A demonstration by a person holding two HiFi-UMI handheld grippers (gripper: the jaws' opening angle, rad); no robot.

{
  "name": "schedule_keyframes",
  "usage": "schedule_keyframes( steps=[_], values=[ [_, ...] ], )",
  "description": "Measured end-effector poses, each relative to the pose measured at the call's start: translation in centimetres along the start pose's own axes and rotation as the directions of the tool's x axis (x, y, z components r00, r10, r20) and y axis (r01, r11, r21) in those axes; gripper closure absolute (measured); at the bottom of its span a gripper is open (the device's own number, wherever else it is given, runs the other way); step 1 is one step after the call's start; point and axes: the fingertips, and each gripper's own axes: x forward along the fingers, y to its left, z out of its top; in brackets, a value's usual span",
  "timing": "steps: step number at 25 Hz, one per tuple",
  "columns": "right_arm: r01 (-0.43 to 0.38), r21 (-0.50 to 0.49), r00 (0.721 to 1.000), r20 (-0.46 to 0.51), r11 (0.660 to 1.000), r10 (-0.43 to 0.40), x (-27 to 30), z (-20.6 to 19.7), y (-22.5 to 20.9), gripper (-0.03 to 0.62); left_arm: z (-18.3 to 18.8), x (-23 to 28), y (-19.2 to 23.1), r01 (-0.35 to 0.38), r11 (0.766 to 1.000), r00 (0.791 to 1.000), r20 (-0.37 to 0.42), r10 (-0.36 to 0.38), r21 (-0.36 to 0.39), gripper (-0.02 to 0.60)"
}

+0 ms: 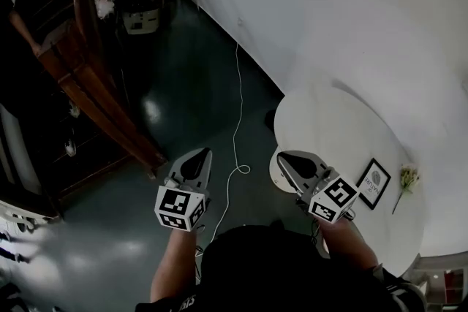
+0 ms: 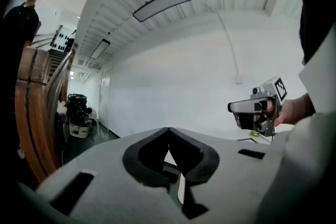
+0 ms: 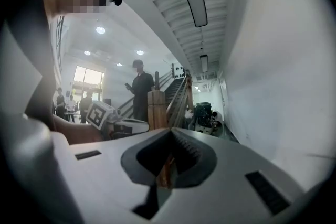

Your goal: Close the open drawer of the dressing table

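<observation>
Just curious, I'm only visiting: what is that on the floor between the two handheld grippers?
In the head view, a white cable trails across the dark floor between the left gripper and the right gripper.

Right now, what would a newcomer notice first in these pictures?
First the left gripper and the right gripper, side by side, jaws together and empty, above the dark floor. At right stands a round white table with a framed picture; a white cable crosses the floor, and a wooden staircase rises at left.
</observation>
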Motion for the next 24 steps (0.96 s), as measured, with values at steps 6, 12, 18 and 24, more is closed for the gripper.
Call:
schedule_keyframes(
  steps=[6,12,18,24],
  values=[
    [0.021,0.006,1.0,-0.01,1.0,-0.021,-1.6,-0.7,-3.6,0.593,0.4,2.2,-1.1,-0.038,0.999,0.999,-0.027,0.038,-0.014,0.581],
    [0.037,0.03,0.999,-0.013,0.999,-0.036,-3.7,-1.4,-5.3,0.592,0.5,3.6,-2.6,-0.032,0.999,0.999,-0.033,0.032,-0.012,0.581],
    [0.046,0.086,0.999,-0.016,0.995,-0.045,-4.3,-2.3,-6.3,0.592,0.1,3.6,-3.2,-0.027,1.0,0.998,-0.049,0.026,-0.011,0.58],
    [0.024,0.055,1.0,-0.013,0.998,-0.023,-2.8,-1.8,-4.9,0.592,0.0,2.4,-2.2,-0.04,0.999,0.998,-0.046,0.039,-0.017,0.58]
  ],
)
